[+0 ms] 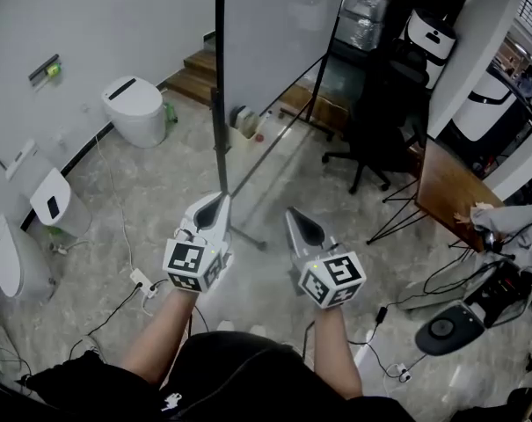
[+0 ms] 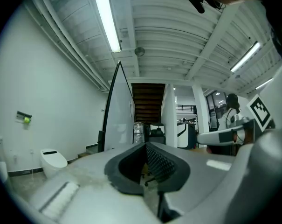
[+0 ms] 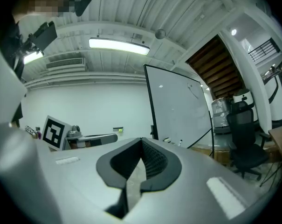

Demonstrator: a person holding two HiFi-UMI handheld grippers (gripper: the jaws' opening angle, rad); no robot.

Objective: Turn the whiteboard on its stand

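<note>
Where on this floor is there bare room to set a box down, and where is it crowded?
Bare floor lies between the white toilet and the whiteboard stand's post, and between that stand's foot and the office chair. Crowded: the right side, with the wooden table and a round base; also around the power strip at lower left.

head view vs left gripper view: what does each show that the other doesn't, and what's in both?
Head view only: a power strip and cables on the floor, a wooden table, and the person's forearms.
Left gripper view only: the ceiling with a tube light.
Both: the whiteboard, the white toilet by the wall, the left gripper, shut and empty, and the right gripper.
</note>
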